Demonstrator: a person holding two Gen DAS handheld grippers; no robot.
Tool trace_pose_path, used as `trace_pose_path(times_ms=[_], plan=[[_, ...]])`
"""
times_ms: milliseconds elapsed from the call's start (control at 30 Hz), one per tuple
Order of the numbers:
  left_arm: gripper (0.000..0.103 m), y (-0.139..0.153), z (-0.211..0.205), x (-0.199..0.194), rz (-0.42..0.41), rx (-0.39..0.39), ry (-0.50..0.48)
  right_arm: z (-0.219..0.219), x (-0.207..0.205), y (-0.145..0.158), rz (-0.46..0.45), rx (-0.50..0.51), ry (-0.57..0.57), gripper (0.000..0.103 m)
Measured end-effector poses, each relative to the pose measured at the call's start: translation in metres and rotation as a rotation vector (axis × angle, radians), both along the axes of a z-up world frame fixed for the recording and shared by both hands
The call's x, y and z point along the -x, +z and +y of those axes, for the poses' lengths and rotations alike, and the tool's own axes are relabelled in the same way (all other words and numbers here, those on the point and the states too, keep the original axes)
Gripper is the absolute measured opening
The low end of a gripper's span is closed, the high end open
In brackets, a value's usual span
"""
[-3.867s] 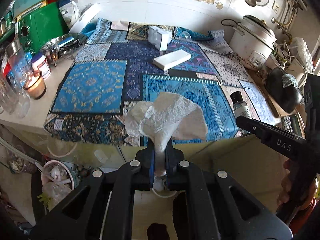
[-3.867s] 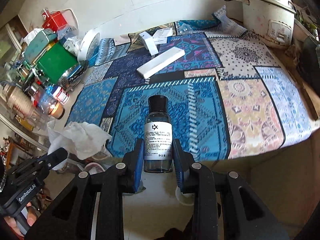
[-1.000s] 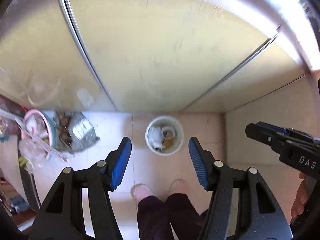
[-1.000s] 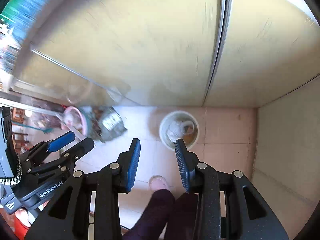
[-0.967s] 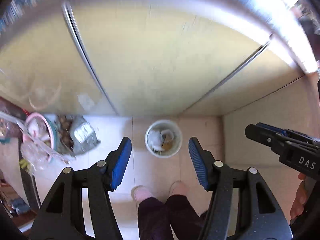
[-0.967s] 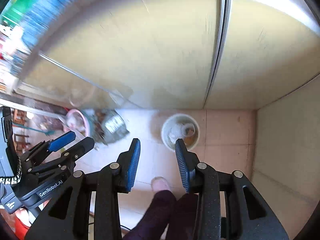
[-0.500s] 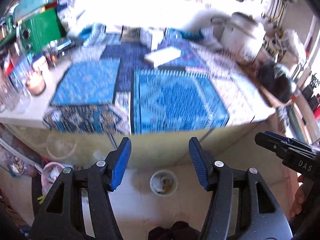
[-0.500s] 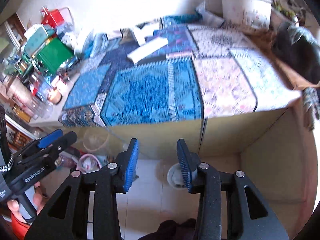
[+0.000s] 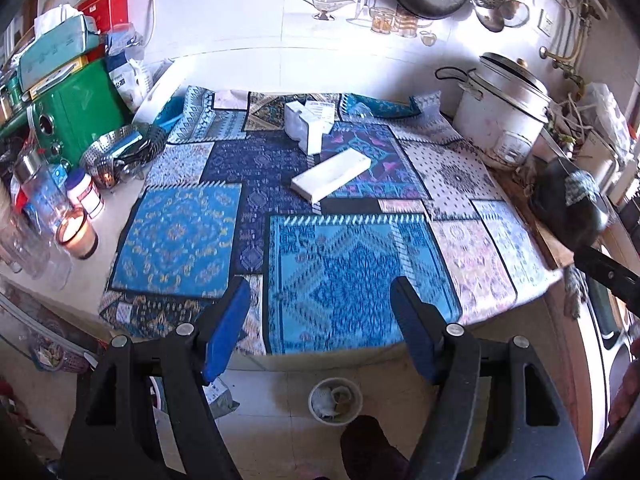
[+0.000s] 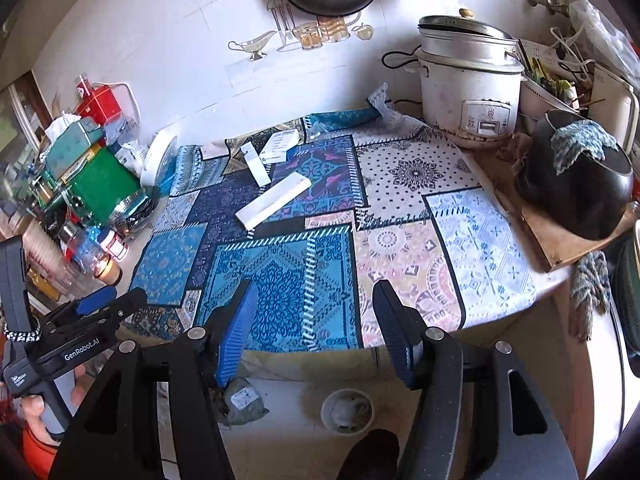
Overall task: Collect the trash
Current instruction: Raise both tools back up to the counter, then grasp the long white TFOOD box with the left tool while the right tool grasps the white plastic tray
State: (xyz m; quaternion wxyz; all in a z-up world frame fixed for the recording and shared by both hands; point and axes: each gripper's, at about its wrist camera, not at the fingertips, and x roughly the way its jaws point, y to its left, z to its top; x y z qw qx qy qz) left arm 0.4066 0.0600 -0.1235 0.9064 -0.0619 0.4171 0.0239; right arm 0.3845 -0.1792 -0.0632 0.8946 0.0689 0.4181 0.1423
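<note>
Both the left gripper (image 9: 320,300) and right gripper (image 10: 314,304) are being opened, nothing between the jaws. Long white box (image 9: 330,175) is being left on the patterned cloth (image 9: 344,264); bin (image 9: 335,399) is sitting on the floor below.

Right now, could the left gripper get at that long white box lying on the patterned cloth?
Probably yes: the left gripper is empty, its jaws opening, and only bare cloth lies before the long white box.

Both are tilted downward: the left hand-held gripper (image 9: 320,300) and right hand-held gripper (image 10: 314,306), jaws opening, nothing between them.
</note>
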Motion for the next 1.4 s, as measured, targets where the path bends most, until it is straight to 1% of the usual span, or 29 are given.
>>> trace_pose_path(times_ms=[167, 300, 400, 467, 533, 600, 700, 767, 900, 1033, 1100, 1200, 1267, 1333, 1367, 1400], plan=[[0.073, 0.005, -0.004, -0.051, 0.017, 0.003, 0.033, -0.014, -0.044, 0.012, -0.018, 0.009, 0.034, 0.056], [0.083, -0.006, -0.002, -0.086, 0.040, 0.013, 0.095, -0.017, -0.084, 0.016, -0.021, 0.017, 0.096, 0.056], [0.084, -0.023, 0.002, -0.110, 0.073, 0.064, 0.129, -0.016, -0.108, 0.012, -0.029, 0.039, 0.129, 0.056], [0.084, -0.039, 0.005, -0.129, 0.117, 0.086, 0.133, -0.014, -0.119, 0.006, 0.000, 0.029, 0.146, 0.056], [0.084, -0.054, 0.006, -0.148, 0.157, 0.077, 0.118, -0.013, -0.130, -0.002, 0.028, 0.012, 0.157, 0.056], [0.084, -0.070, 0.008, -0.167, 0.187, 0.043, 0.110, -0.009, -0.140, -0.011, 0.055, 0.016, 0.169, 0.056], [0.084, -0.095, 0.014, -0.197, 0.238, 0.017, 0.080, -0.003, -0.152, -0.022, 0.079, 0.052, 0.162, 0.056], [0.084, -0.110, 0.018, -0.217, 0.265, 0.011, 0.047, 0.001, -0.157, -0.027, 0.096, 0.052, 0.142, 0.056], [0.084, -0.138, 0.021, -0.254, 0.296, -0.045, -0.041, 0.007, -0.169, -0.034, 0.127, 0.053, 0.072, 0.056], [0.084, -0.159, 0.022, -0.282, 0.331, -0.102, -0.145, 0.018, -0.178, -0.041, 0.162, 0.053, 0.015, 0.056], [0.084, -0.165, 0.022, -0.291, 0.339, -0.108, -0.191, 0.025, -0.182, -0.044, 0.170, 0.064, 0.002, 0.056], [0.084, -0.166, 0.024, -0.298, 0.311, -0.077, -0.245, 0.035, -0.187, -0.047, 0.174, 0.070, -0.022, 0.056], [0.081, -0.165, 0.024, -0.299, 0.282, -0.034, -0.283, 0.040, -0.191, -0.049, 0.179, 0.056, -0.034, 0.056], [0.065, -0.162, 0.024, -0.296, 0.259, -0.007, -0.318, 0.047, -0.196, -0.053, 0.187, 0.053, -0.041, 0.056], [0.062, -0.162, 0.023, -0.294, 0.255, -0.006, -0.335, 0.051, -0.199, -0.054, 0.189, 0.051, -0.042, 0.056], [0.056, -0.161, 0.023, -0.291, 0.251, -0.005, -0.349, 0.056, -0.202, -0.055, 0.192, 0.048, -0.040, 0.056]])
